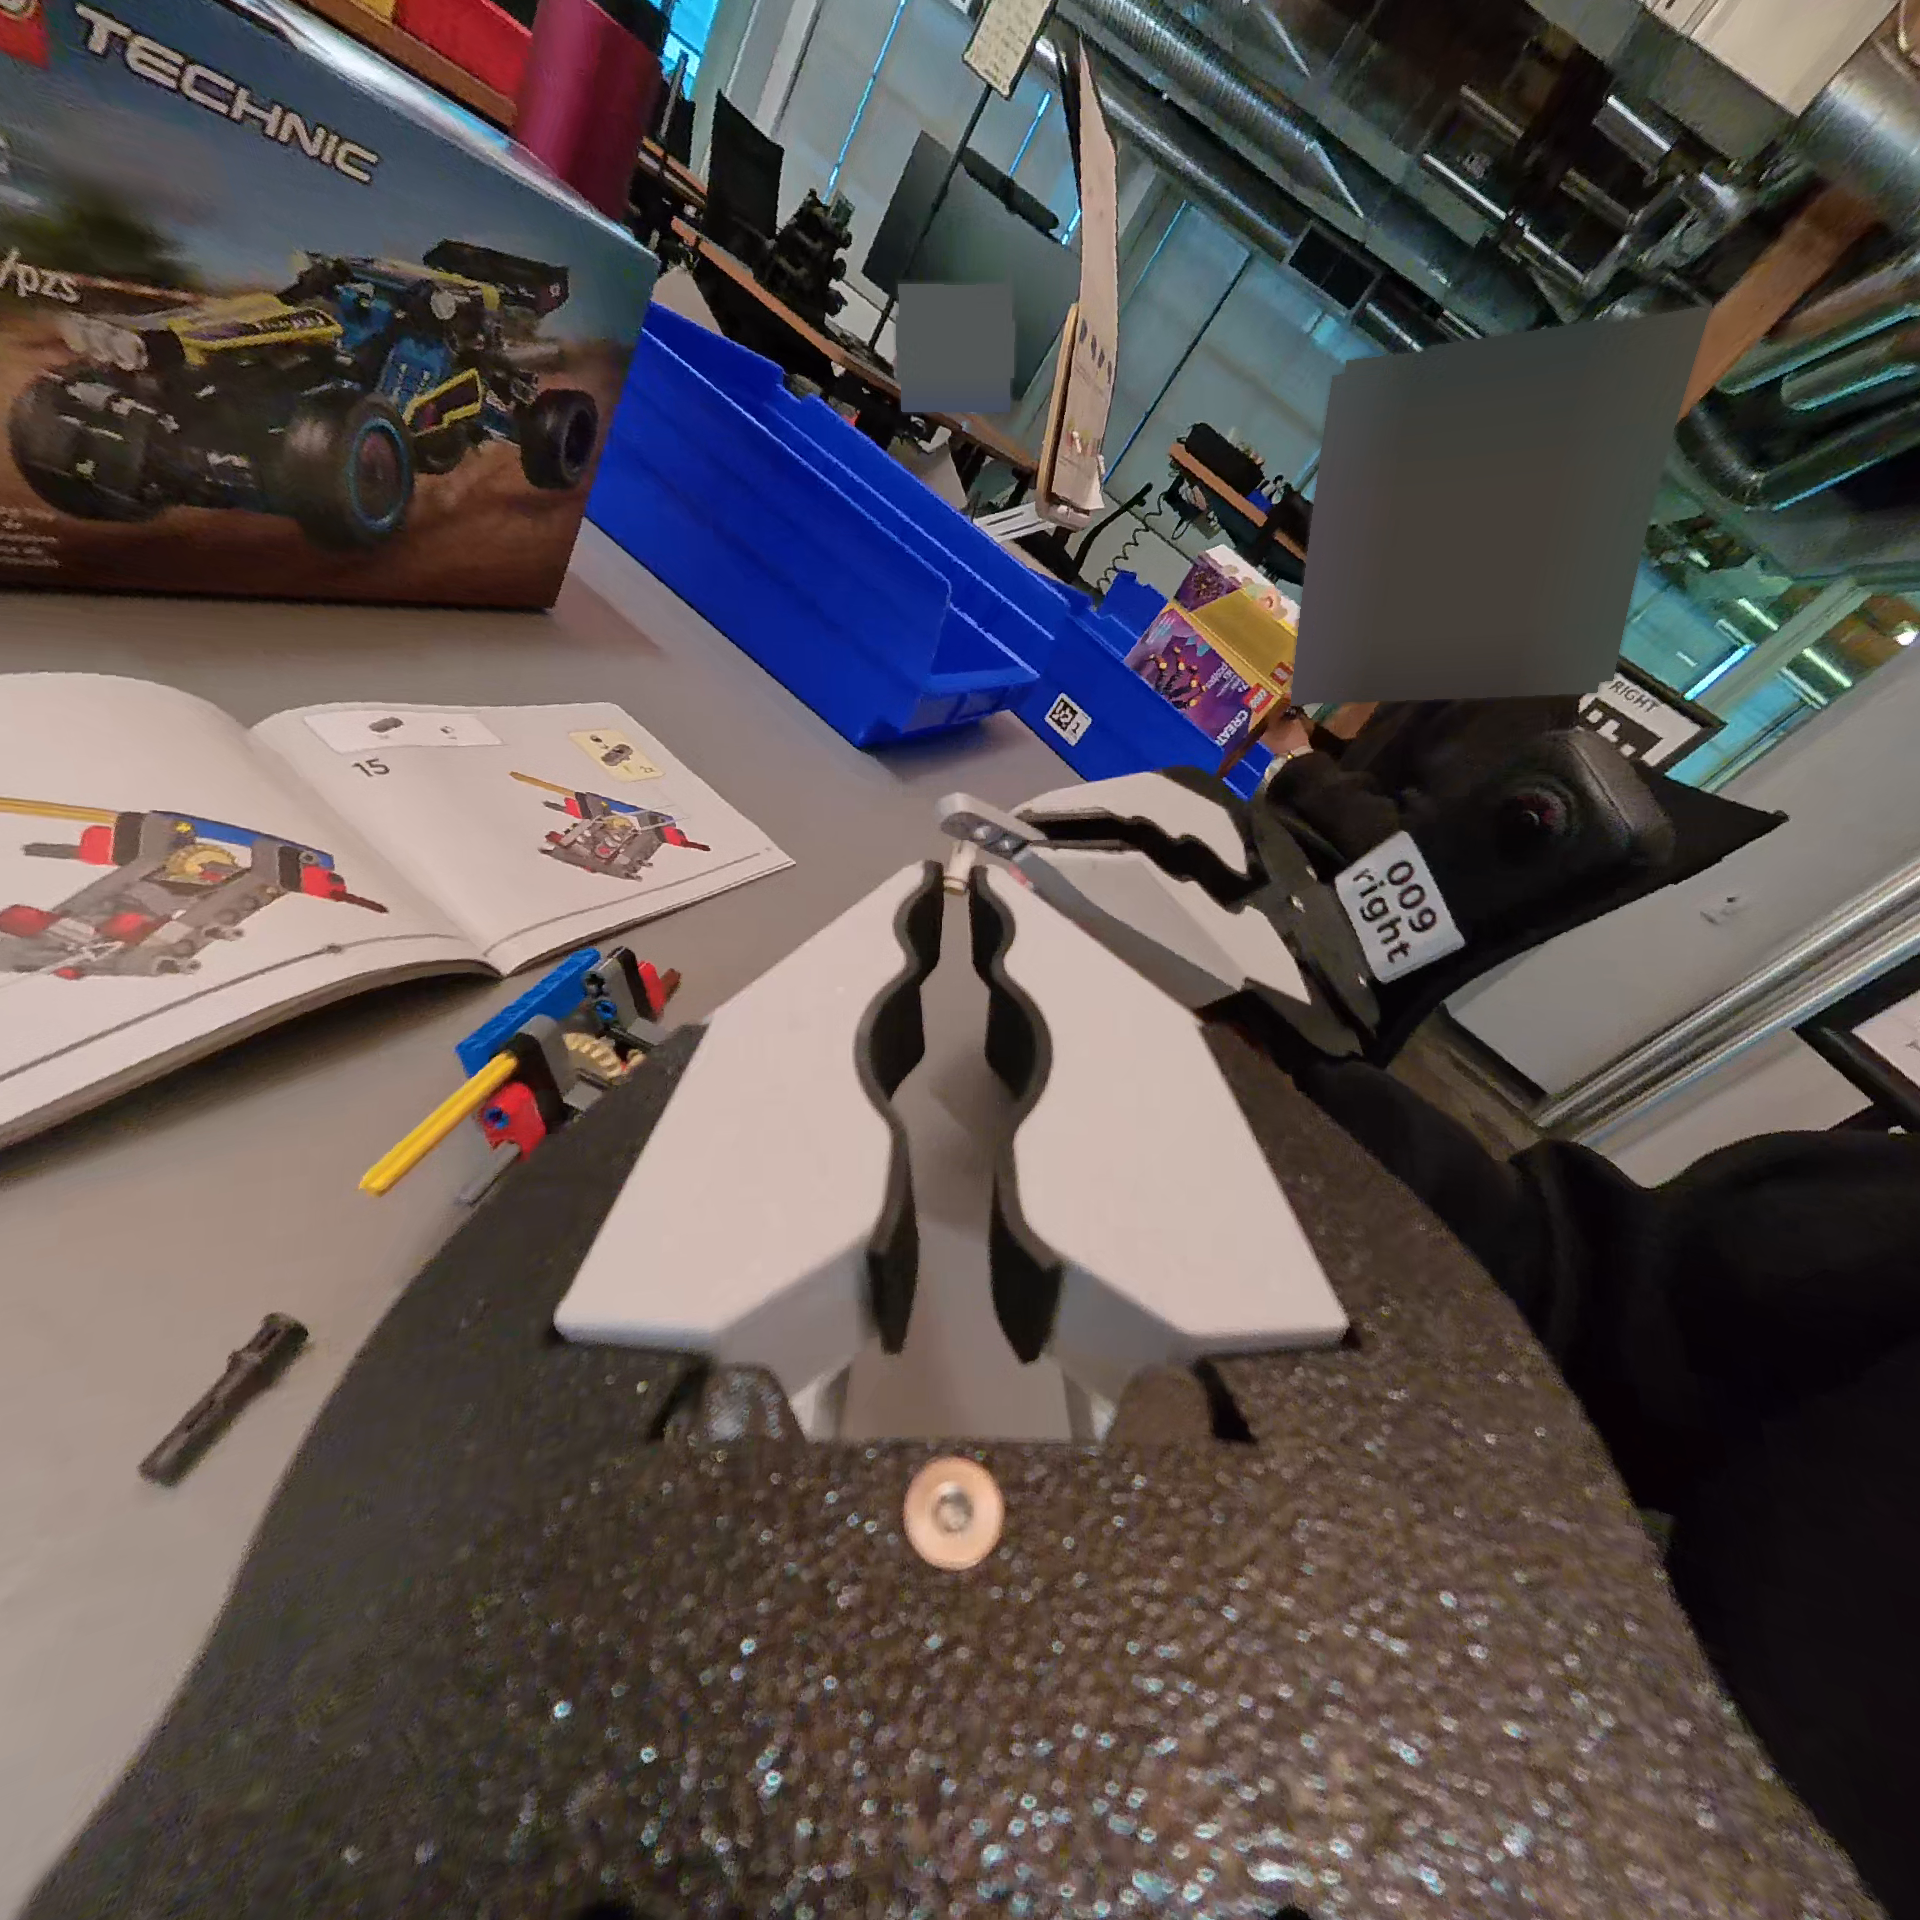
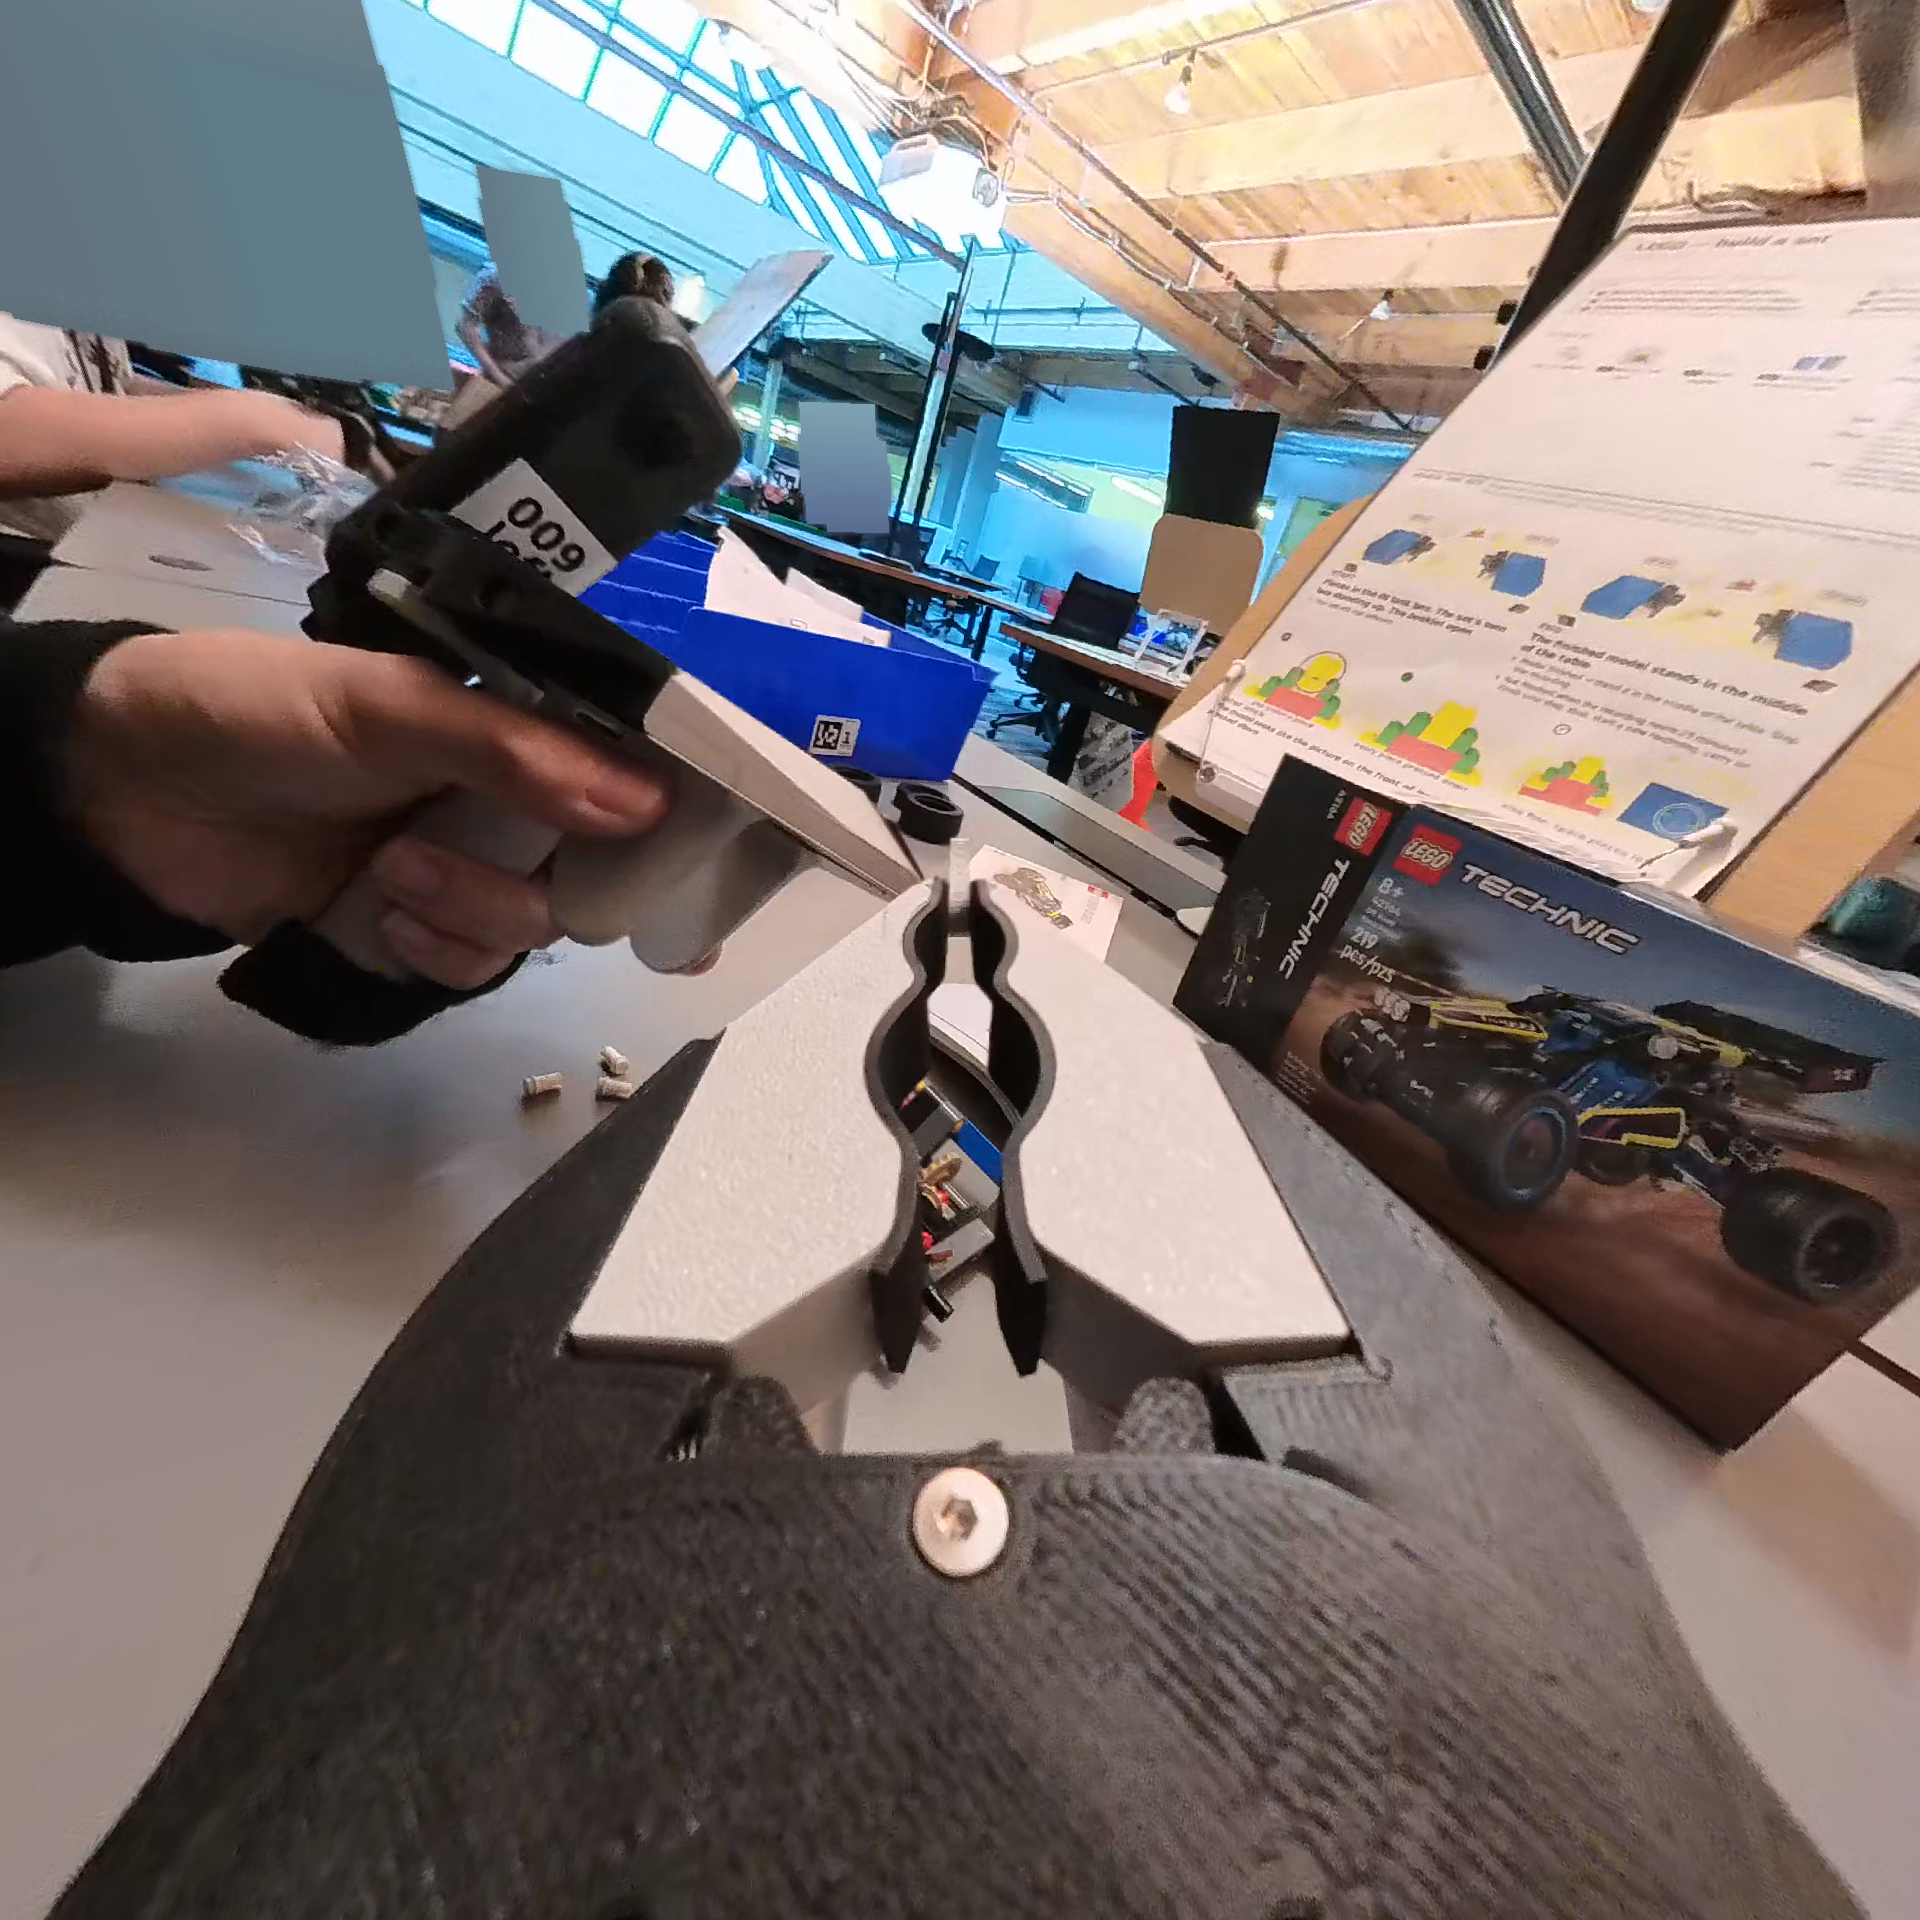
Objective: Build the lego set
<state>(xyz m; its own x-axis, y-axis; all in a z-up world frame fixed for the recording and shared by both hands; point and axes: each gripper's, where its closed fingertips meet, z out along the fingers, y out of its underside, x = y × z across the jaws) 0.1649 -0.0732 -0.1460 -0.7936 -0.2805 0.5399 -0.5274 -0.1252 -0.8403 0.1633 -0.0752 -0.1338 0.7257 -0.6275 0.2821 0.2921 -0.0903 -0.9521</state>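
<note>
My left gripper (image 1: 957, 894) is shut on a small light-coloured pin (image 1: 957, 864) that sticks out of its tips. My right gripper (image 1: 1031, 828) comes in from the right, shut on a thin grey beam with holes (image 1: 980, 826). The beam's end sits right above the pin, touching or nearly so. In the right wrist view my right gripper (image 2: 957, 902) holds the beam (image 2: 958, 860) edge-on, and the left gripper (image 2: 906, 876), held in a hand, meets it from the left. A part-built model (image 1: 566, 1049) in blue, red, grey and yellow lies on the table by the open instruction booklet (image 1: 312, 831).
A black axle (image 1: 223, 1397) lies at the near left. The set's box (image 1: 291, 312) stands behind the booklet and blue bins (image 1: 810, 520) behind that. Three small pins (image 2: 582, 1081) and black tyres (image 2: 925, 805) lie on the table. An instruction board (image 2: 1610, 520) leans behind the box (image 2: 1558, 1039).
</note>
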